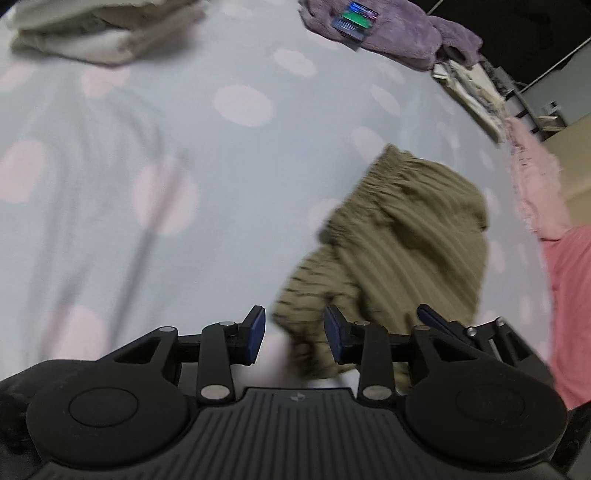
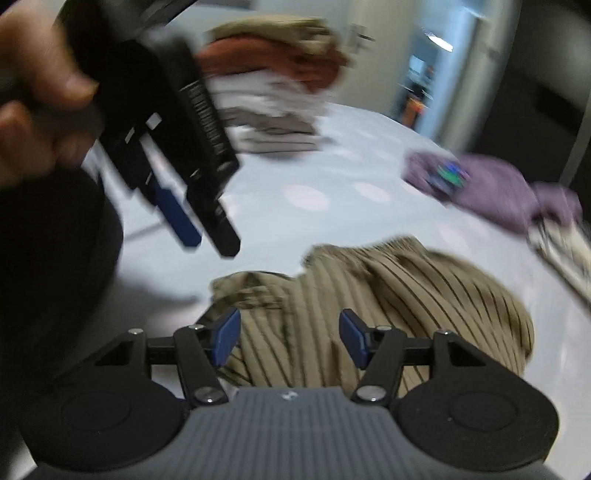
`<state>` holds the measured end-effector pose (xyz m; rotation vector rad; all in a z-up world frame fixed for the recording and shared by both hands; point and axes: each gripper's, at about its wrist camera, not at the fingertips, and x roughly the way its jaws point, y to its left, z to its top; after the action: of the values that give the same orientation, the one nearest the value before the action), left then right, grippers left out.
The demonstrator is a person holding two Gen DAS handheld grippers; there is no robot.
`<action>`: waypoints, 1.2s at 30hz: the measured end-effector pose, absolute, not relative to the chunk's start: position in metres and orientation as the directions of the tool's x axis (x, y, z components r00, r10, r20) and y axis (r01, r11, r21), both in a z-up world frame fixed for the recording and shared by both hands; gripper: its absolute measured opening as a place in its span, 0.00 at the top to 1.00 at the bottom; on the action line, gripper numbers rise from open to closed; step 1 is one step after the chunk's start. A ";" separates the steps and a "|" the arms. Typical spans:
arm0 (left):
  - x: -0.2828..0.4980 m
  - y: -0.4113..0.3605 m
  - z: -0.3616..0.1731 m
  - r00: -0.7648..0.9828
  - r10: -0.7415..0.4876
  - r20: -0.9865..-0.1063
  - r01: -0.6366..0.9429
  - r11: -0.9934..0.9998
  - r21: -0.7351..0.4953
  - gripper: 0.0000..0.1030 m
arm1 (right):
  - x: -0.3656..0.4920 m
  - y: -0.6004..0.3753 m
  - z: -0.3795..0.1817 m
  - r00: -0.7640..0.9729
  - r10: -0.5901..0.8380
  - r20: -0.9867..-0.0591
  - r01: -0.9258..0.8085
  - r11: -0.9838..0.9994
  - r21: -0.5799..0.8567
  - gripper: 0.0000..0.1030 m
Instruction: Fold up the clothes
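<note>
In the left wrist view, the left gripper (image 1: 294, 338) hangs low over the spotted bed sheet (image 1: 192, 155) with its jaws parted and nothing clamped between them; the olive ribbed garment (image 1: 399, 243) lies bunched just ahead and to the right, its near edge showing in the gap. A stack of folded pale clothes (image 1: 92, 33) sits far left, a purple garment (image 1: 388, 33) far right and a pink one (image 1: 569, 295) at the right edge. In the right wrist view, the right gripper (image 2: 290, 339) is likewise wide apart and empty, hovering above the near part of the crumpled olive garment (image 2: 388, 295), while the other tool, held in a hand (image 2: 40, 107), comes in from the upper left. Both pictures are blurred, so the garment's edges are hard to trace; a tidy fold would probably call for spreading it flat and gripping a true hem or corner.
</note>
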<state>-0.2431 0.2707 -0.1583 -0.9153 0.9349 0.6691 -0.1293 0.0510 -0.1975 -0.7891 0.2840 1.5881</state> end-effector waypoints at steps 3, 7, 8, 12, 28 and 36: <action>-0.256 0.278 -0.162 0.432 0.100 -0.896 -0.827 0.441 -0.349 0.69 | -0.147 0.056 -0.212 0.044 0.764 -0.643 -0.887 -0.267 -0.377 0.38; -0.257 0.281 -0.172 0.424 0.092 -0.901 -0.826 0.447 -0.343 0.69 | -0.148 0.081 -0.238 0.145 0.719 -0.680 -0.846 -0.266 -0.462 0.83; -0.256 0.280 -0.172 0.431 0.082 -0.899 -0.818 0.455 -0.351 0.69 | -0.143 0.086 -0.239 0.166 0.714 -0.681 -0.857 -0.237 -0.458 0.98; -0.243 0.271 -0.175 0.488 0.039 -0.872 -0.759 0.511 -0.403 0.69 | -0.097 0.097 -0.205 0.205 0.743 -0.637 -0.961 0.030 -0.275 0.96; -0.204 0.293 -0.204 0.582 0.177 -0.794 -0.748 0.498 -0.438 0.70 | -0.104 0.083 -0.206 0.094 0.783 -0.615 -0.968 -0.074 -0.242 0.49; -0.203 0.305 -0.210 0.473 0.280 -0.835 -0.829 0.462 -0.315 0.75 | -0.130 0.075 -0.211 0.124 0.794 -0.596 -0.918 -0.136 -0.373 0.55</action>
<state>-0.2033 0.3054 -0.2104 -0.8106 0.7949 0.7779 -0.1296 0.0755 -0.2113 -0.8411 0.1903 1.4901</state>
